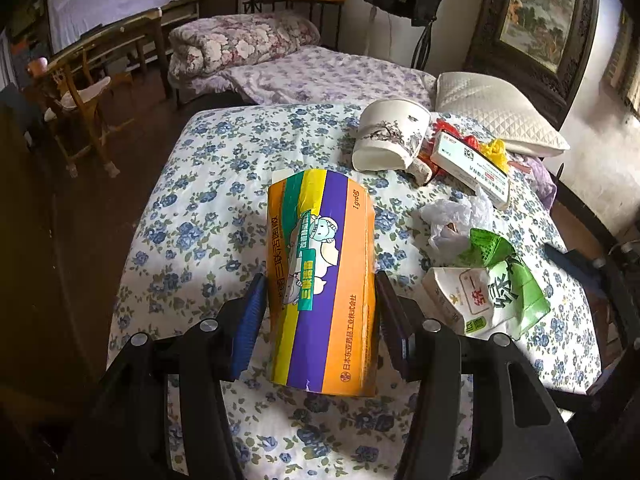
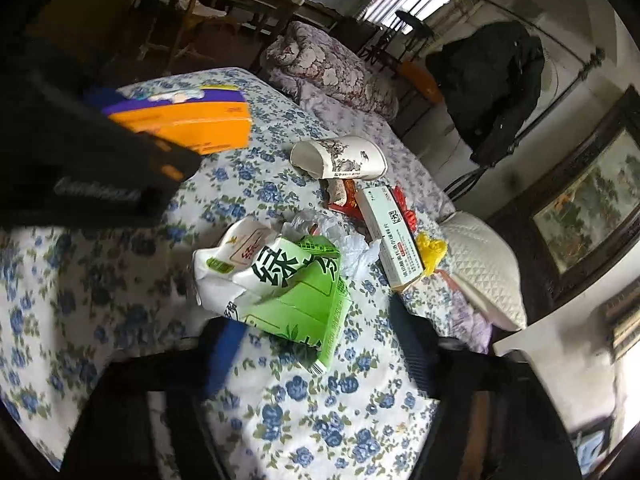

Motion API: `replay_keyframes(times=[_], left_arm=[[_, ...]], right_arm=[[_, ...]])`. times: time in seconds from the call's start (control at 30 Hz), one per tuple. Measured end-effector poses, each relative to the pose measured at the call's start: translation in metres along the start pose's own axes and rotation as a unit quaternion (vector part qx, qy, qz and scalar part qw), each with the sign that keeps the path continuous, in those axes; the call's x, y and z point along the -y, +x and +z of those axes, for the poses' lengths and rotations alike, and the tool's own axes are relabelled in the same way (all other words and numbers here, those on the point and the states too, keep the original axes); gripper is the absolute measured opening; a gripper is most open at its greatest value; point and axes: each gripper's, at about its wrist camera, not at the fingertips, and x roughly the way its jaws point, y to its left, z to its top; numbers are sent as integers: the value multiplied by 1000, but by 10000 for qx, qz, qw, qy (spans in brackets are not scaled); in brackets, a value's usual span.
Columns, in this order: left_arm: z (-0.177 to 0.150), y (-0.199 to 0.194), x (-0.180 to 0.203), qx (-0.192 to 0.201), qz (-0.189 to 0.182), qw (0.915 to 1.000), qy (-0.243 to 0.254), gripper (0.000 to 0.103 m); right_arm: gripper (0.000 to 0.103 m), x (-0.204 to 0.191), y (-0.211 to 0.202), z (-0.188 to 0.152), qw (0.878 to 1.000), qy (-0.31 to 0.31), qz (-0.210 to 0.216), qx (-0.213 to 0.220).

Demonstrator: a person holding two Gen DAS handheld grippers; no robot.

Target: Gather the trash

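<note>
My left gripper [image 1: 320, 278] is shut on an orange, purple and yellow box [image 1: 320, 240], its pads pressed to both long sides just above the flowered bedspread [image 1: 216, 184]. The right wrist view shows that box [image 2: 192, 120] at upper left. My right gripper [image 2: 318, 316] is open over a crumpled green and white carton [image 2: 280, 280], whose near end lies between the fingers with a gap at the right pad. Beyond it lie a crushed white paper cup [image 2: 340, 158], a white medicine box [image 2: 394, 232], clear plastic [image 2: 352, 248] and red and yellow wrappers [image 2: 430, 250].
A white quilted pillow [image 1: 496, 116] lies at the bed's right. A rolled flowered quilt [image 1: 240, 44] sits on a second bed behind. A wooden chair [image 1: 80, 92] stands on the dark floor to the left. A framed painting [image 1: 540, 12] hangs on the right wall.
</note>
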Motion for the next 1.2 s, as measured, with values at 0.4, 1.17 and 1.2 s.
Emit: replay_keyframes(times=[0.4, 1.17, 1.2], left_arm=[[2, -3, 1, 32, -36, 10000, 5, 54], [-5, -16, 11, 141, -95, 9997, 148, 54], [-5, -16, 11, 139, -94, 9997, 150, 54]], right_arm=[[6, 56, -19, -23, 9690, 2075, 1335, 103], [12, 33, -29, -37, 9843, 1351, 946, -629], [12, 31, -27, -35, 9860, 1268, 886, -618]])
